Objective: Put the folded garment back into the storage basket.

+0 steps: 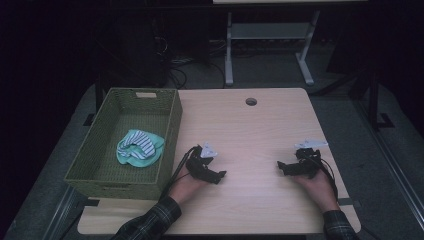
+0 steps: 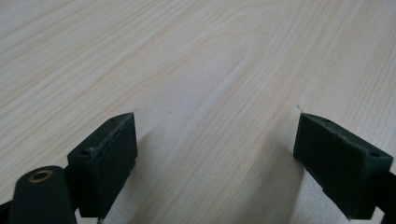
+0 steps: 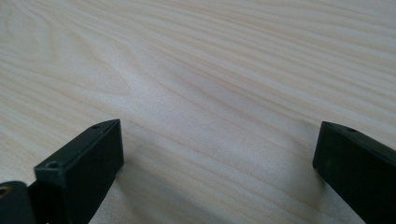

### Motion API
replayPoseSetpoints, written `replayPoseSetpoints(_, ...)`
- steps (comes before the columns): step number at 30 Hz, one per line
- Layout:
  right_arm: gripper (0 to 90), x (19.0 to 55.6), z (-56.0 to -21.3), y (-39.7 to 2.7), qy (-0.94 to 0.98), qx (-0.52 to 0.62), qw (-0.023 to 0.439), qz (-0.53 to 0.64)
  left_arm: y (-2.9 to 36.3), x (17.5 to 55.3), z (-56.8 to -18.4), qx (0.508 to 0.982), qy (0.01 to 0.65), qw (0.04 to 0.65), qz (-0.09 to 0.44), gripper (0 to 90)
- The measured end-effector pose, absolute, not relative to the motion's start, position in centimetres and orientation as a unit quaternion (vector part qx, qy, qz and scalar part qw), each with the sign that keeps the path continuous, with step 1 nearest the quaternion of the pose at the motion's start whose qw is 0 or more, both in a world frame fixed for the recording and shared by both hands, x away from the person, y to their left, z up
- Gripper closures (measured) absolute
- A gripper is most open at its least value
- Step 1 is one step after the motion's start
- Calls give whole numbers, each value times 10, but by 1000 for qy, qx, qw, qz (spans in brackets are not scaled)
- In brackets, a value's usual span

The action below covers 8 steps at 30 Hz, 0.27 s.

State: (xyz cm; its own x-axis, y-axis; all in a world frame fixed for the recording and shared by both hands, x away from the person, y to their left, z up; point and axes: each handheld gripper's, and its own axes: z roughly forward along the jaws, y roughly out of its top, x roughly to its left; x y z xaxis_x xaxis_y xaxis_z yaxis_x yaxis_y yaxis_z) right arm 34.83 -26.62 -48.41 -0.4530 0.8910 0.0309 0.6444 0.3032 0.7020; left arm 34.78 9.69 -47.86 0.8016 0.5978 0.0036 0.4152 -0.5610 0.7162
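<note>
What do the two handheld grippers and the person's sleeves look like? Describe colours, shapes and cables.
Both the left gripper and the right gripper are black, each with a grey three-cornered plate on top, blocky flat-faced jaws and a trailing black cable. The sleeves are dark plaid.

The left tongs (image 2: 215, 158), jaws spread wide with nothing between them, hover low over the pale wood-grain counter (image 2: 196, 56).
</note>
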Motion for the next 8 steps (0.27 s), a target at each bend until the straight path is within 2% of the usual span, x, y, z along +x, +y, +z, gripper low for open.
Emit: replayPoseSetpoints(8, 12, 348, -484, -266, 786, 489, 186, 331, 97, 348, -479, 874, 291, 369, 124, 127)
